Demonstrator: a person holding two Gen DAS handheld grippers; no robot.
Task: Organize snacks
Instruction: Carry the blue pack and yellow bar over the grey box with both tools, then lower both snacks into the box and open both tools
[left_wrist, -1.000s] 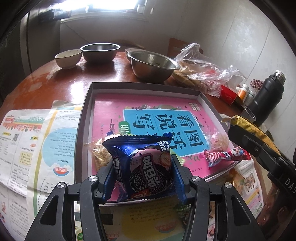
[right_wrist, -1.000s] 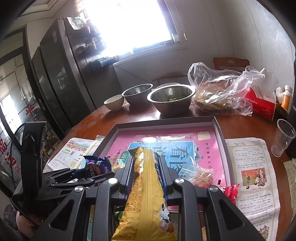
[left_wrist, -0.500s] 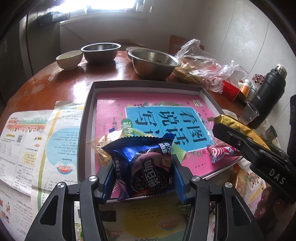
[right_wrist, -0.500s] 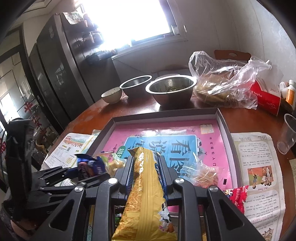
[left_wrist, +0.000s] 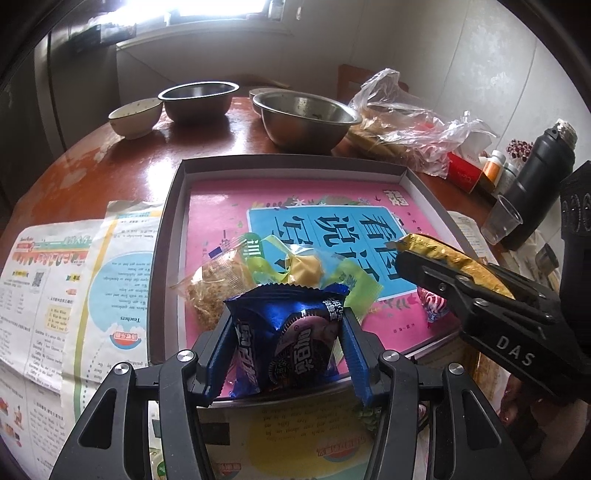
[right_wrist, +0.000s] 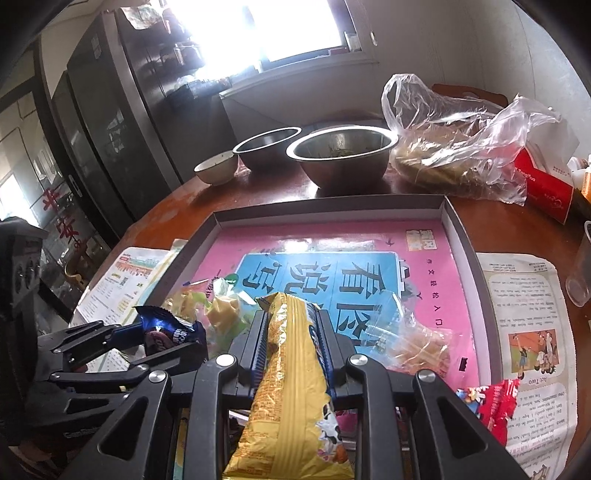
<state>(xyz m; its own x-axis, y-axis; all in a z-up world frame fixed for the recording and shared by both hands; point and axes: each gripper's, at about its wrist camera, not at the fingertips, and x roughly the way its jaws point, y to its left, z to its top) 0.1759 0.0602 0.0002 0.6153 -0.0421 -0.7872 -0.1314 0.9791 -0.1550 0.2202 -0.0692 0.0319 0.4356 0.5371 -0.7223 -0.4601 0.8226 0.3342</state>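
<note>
Reddish wooden surface (left_wrist: 110, 162): shallow box tray (left_wrist: 173, 206) centre, newspaper sheets (left_wrist: 55, 280) left and right, steel bowls (left_wrist: 306, 118) far, plastic bag (left_wrist: 402, 129) far right.

Both cameras ride just behind their own gripper fingers, looking forward and steeply down across the near edge of the shallow box (left_wrist: 173, 236) on the bench (left_wrist: 110, 162). The left view sits close over the box's near left corner, the right view just right of it. Both share the pink book cover (right_wrist: 424, 280), steel bowls (left_wrist: 306, 118) and window wall; each catches the other gripper at its side.
</note>
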